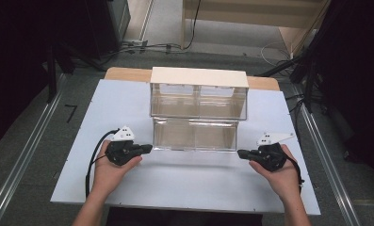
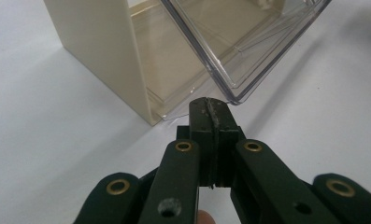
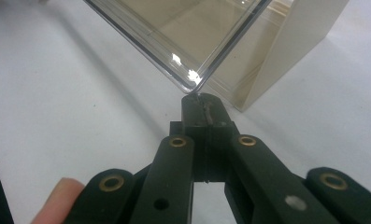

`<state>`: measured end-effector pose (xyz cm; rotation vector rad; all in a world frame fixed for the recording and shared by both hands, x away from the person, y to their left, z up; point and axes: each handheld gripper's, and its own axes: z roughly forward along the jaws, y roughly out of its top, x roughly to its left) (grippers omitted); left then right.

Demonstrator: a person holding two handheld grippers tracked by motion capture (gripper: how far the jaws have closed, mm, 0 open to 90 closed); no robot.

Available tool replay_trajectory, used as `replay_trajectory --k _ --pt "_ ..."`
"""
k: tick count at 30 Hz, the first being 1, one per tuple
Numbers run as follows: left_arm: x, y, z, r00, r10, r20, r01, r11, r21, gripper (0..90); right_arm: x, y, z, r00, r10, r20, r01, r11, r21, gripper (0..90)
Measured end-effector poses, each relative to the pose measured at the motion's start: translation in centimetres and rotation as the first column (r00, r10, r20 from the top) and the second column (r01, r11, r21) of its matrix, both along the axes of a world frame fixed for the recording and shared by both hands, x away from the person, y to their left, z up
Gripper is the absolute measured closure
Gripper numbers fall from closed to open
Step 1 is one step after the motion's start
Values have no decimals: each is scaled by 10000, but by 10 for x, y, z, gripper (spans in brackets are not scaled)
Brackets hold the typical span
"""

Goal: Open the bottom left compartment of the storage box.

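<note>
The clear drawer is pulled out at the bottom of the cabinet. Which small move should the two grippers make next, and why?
Probably push inward: both grippers easing the clear drawer back toward the cream cabinet. The left gripper and right gripper sit at the drawer's two front corners with jaws shut and holding nothing, which suits pushing, not gripping. The drawer looks empty. Whether either tip touches the plastic is unclear.

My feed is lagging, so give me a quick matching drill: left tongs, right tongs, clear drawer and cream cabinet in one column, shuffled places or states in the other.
Things:
1. left tongs
2. right tongs
3. clear drawer
4. cream cabinet

Places or states:
A. pulled out toward the person
B. shut, at the drawer's right front corner
C. at the table's far side
D. shut, at the drawer's left front corner

Pairs: 1-D, 2-B, 3-A, 4-C
</note>
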<state>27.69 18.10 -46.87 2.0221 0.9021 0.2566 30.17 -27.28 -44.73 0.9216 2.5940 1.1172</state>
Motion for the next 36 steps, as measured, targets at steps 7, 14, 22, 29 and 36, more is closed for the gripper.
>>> replay_trajectory --k 7,14,22,29,36 --pt "0 1 1 10000 -3 -6 3 9999 -119 900 -1 3 -1 9998 188 116 -185 9996 -195 879" --pt "-1 2 2 10000 12 12 -12 9999 -170 900 -2 3 0 9995 268 149 -265 9995 -173 879" --pt "-3 3 6 9999 -71 73 73 9995 -302 900 -3 4 1 9993 305 210 -301 9994 -194 879" --pt "-4 3 8 9999 -118 99 121 9995 -286 900 -5 4 3 9993 282 235 -277 9993 -238 879" --pt "-4 3 9 9998 -170 112 173 9994 -283 900 -6 3 5 9991 301 308 -296 9994 -172 879"
